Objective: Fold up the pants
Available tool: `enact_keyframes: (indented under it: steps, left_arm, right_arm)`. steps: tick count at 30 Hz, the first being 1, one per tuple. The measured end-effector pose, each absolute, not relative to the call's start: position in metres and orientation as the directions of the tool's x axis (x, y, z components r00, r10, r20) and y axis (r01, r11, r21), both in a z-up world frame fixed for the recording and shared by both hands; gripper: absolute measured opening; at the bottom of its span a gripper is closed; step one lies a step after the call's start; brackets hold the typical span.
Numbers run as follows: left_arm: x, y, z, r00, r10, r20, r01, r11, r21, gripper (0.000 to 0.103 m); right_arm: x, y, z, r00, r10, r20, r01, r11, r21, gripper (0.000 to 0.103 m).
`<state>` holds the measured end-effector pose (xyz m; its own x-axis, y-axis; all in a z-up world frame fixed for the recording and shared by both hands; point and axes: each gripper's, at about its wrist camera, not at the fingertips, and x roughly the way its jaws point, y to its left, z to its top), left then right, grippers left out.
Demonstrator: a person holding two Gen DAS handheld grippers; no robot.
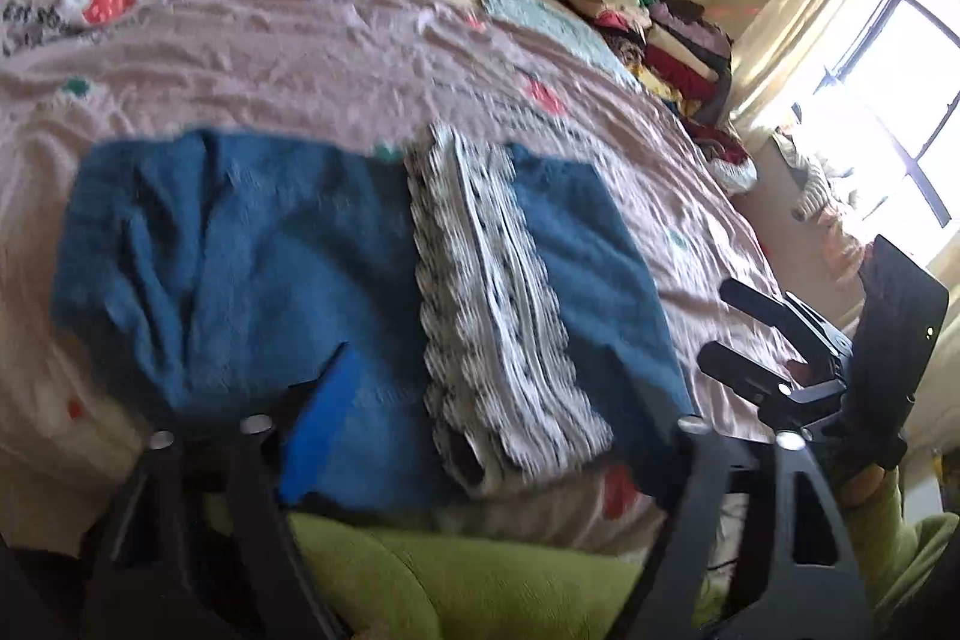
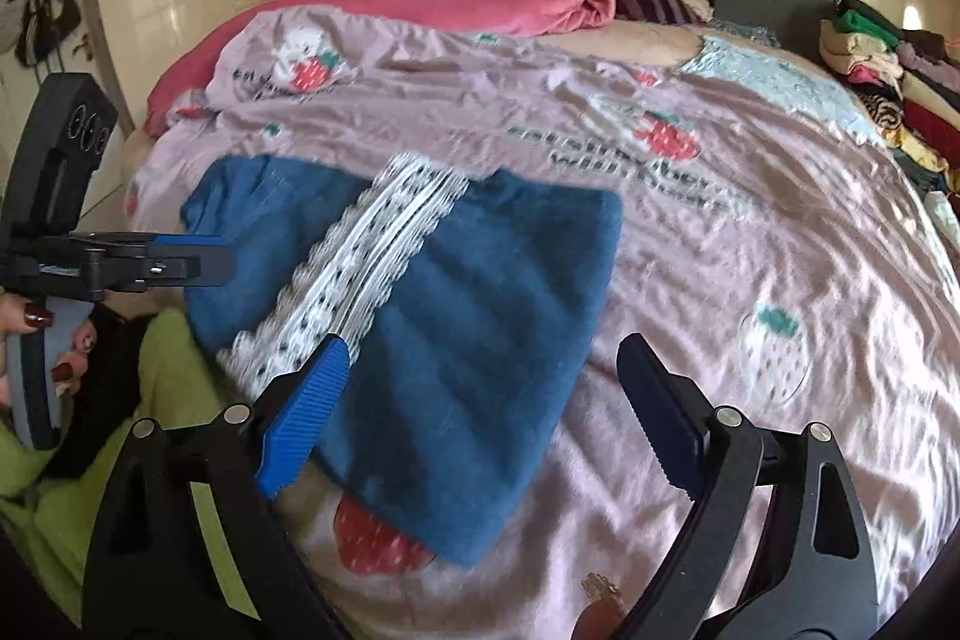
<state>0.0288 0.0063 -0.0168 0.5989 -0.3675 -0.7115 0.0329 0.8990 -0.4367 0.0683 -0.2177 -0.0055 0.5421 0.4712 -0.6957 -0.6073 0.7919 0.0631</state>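
Blue fleece pants (image 2: 456,316) are lying folded on the bed (image 2: 750,250), near its front edge, on a pink cover printed with strawberries. A white patterned band (image 2: 354,274) is running across the pants from the far edge toward the near one. In the left wrist view the same pants (image 1: 252,274) are spreading across the middle of the frame, with the band (image 1: 486,304) lying to the right of their centre.

The right gripper (image 2: 480,412) is hovering over the near part of the pants, its fingers (image 2: 306,406) standing wide apart and gripping nothing. The left gripper (image 1: 474,430) is sitting low at the near edge of the pants; its fingers are also spread wide, with nothing between them, though the blur is hiding their tips. Each gripper is showing in the other's view, off to the side of the pants.

A pile of folded clothes (image 2: 888,64) is sitting at the far right of the bed, and a pink blanket (image 2: 480,4) is lying bunched near the headboard.
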Motion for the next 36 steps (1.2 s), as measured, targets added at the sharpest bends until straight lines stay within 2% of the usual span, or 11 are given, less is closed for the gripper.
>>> enact_keyframes:
  steps: [3, 10, 11, 13, 14, 16, 21, 24, 27, 33, 36]
  left_arm:
    - [0.025, -0.006, -0.027, 0.560, -0.394, -0.729, 0.047, 0.893, -0.447, 0.071]
    - [0.037, -0.037, -0.052, 0.491, -0.375, -0.786, 0.062, 0.915, -0.398, 0.068]
    - [0.038, -0.037, -0.054, 0.497, -0.365, -0.787, 0.060, 0.919, -0.389, 0.061]
    - [0.038, -0.035, -0.055, 0.508, -0.358, -0.783, 0.064, 0.923, -0.380, 0.023]
    - [0.037, -0.033, -0.054, 0.513, -0.366, -0.777, 0.073, 0.920, -0.385, 0.019]
    - [0.034, -0.030, -0.052, 0.510, -0.375, -0.774, 0.090, 0.918, -0.386, 0.018]
    - [0.025, -0.018, -0.047, 0.527, -0.337, -0.781, 0.083, 0.934, -0.347, 0.019]
    - [0.027, -0.018, -0.051, 0.517, -0.328, -0.791, 0.077, 0.938, -0.338, 0.026]
    - [0.027, -0.023, -0.052, 0.515, -0.312, -0.798, 0.091, 0.946, -0.312, 0.030]
    - [0.029, -0.025, -0.052, 0.516, -0.301, -0.802, 0.098, 0.951, -0.294, 0.036]
    - [0.026, -0.025, -0.049, 0.524, -0.285, -0.803, 0.094, 0.956, -0.278, 0.045]
  right_arm:
    - [0.062, -0.218, -0.014, 0.516, 0.479, -0.710, -0.624, 0.779, 0.072, 0.077]
    - [0.059, -0.222, -0.025, 0.494, 0.484, -0.722, -0.623, 0.777, 0.095, 0.076]
    - [0.060, -0.222, -0.026, 0.491, 0.486, -0.723, -0.622, 0.777, 0.099, 0.076]
    - [0.062, -0.222, -0.029, 0.482, 0.485, -0.730, -0.621, 0.777, 0.106, 0.073]
    - [0.063, -0.221, -0.030, 0.471, 0.488, -0.735, -0.625, 0.772, 0.113, 0.070]
    - [0.061, -0.219, -0.028, 0.465, 0.499, -0.731, -0.634, 0.764, 0.118, 0.065]
    - [0.052, -0.203, -0.020, 0.460, 0.525, -0.716, -0.678, 0.728, 0.099, 0.065]
    - [0.056, -0.197, -0.036, 0.437, 0.473, -0.765, -0.663, 0.745, 0.082, 0.064]
    - [0.060, -0.199, -0.056, 0.418, 0.398, -0.816, -0.645, 0.763, 0.042, 0.058]
    - [0.058, -0.203, -0.060, 0.419, 0.396, -0.817, -0.634, 0.772, 0.049, 0.058]
    - [0.056, -0.205, -0.054, 0.425, 0.406, -0.809, -0.627, 0.777, 0.060, 0.058]
